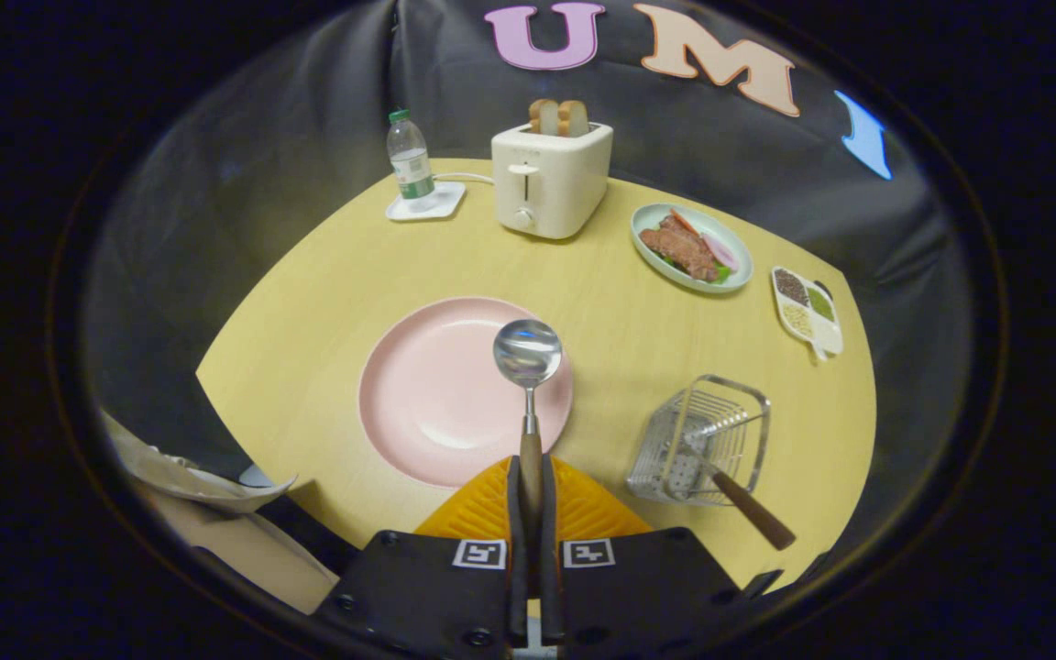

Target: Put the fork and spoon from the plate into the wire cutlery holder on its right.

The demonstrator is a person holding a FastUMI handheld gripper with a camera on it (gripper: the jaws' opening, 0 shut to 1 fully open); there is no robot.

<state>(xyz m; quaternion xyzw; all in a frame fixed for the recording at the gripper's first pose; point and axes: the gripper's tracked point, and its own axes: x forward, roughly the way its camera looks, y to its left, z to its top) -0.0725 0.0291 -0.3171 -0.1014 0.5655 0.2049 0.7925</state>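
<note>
Spoon is being held by its wooden handle between the two fingers of the tongs, which are closing on it from both sides; its shiny bowl is pointing ahead, over the right part of the pink plate. This plate is lying near the front edge of the table. Just to the right of it, near the table's front right edge, the wire cutlery holder is standing, and the fork is already leaning inside it with its wooden handle sticking out. Toward the far edge a white toaster with bread is standing, with a water bottle at its left and a plate of food and a small divided tray at its right.
</note>
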